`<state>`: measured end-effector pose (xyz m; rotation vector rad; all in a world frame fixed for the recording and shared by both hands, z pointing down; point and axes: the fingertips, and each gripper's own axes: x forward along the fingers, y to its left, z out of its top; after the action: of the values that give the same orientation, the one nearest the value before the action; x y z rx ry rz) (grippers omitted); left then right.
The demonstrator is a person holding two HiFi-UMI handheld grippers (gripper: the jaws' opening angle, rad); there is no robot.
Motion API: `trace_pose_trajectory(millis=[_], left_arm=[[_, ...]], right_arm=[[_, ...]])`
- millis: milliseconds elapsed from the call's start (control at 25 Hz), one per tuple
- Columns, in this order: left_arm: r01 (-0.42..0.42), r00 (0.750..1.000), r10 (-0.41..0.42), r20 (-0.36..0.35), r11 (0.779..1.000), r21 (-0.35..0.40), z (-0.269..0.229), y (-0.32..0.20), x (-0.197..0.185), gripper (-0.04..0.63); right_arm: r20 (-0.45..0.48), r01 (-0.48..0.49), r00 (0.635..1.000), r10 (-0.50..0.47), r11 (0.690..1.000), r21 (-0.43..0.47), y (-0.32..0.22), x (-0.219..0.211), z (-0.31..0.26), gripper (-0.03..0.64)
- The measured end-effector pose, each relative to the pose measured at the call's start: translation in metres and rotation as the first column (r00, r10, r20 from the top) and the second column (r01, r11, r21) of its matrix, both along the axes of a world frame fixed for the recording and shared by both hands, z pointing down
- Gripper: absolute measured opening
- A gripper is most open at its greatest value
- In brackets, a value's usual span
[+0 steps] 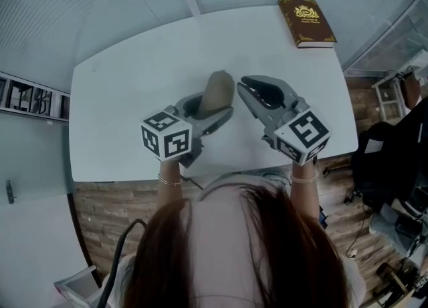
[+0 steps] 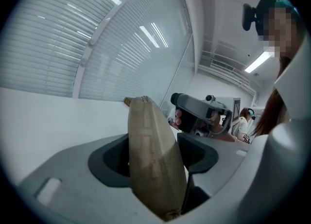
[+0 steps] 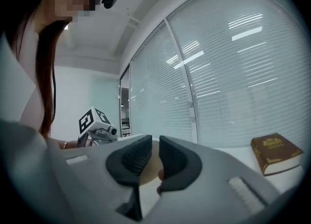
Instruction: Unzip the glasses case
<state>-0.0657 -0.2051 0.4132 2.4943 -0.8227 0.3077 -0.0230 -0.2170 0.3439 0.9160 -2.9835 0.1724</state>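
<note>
The beige glasses case (image 1: 217, 93) stands on end between the jaws of my left gripper (image 1: 207, 109), which is shut on it and holds it above the white table (image 1: 127, 93). In the left gripper view the case (image 2: 153, 155) fills the gap between the dark pads (image 2: 112, 157), narrow end pointing away. My right gripper (image 1: 244, 86) sits just right of the case's top, apart from it by a small gap. Its jaws stand almost together with only a thin slit, and the case (image 3: 150, 167) shows beyond them. I cannot make out the zipper pull.
A brown book (image 1: 306, 23) lies at the table's far right corner, and it also shows in the right gripper view as the book (image 3: 274, 152). Window blinds run behind the table. A dark chair (image 1: 391, 160) stands off the table's right side.
</note>
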Motion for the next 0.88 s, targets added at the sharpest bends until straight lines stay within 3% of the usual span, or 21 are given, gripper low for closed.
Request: trace_pose_trajectory(millis=[160,360,680,880], left_arm=[[-0.065,0.998,0.066,-0.012,0.994,0.090,-0.018,0.002,-0.004,0.301],[-0.182,0.978,0.197,-0.070,0.967,0.178,-0.040,0.013,0.000,0.301],[-0.261,0.957,0.280,-0.071,0.944,0.203,-0.055,0.028,-0.001,0.301],[-0.301,0.946,0.318,-0.056,0.931,0.204,-0.056,0.034,-0.002,0.301]], right_arm=[[0.072,0.058,0.996,-0.057,0.998,-0.004,-0.004,-0.005,-0.010,0.049],[0.111,0.127,0.986,-0.126,0.992,0.005,-0.006,-0.010,-0.021,0.053],[0.224,0.232,0.948,-0.225,0.973,-0.002,-0.008,-0.007,-0.041,0.063],[0.288,0.339,0.902,-0.322,0.941,-0.009,-0.006,-0.009,-0.049,0.075]])
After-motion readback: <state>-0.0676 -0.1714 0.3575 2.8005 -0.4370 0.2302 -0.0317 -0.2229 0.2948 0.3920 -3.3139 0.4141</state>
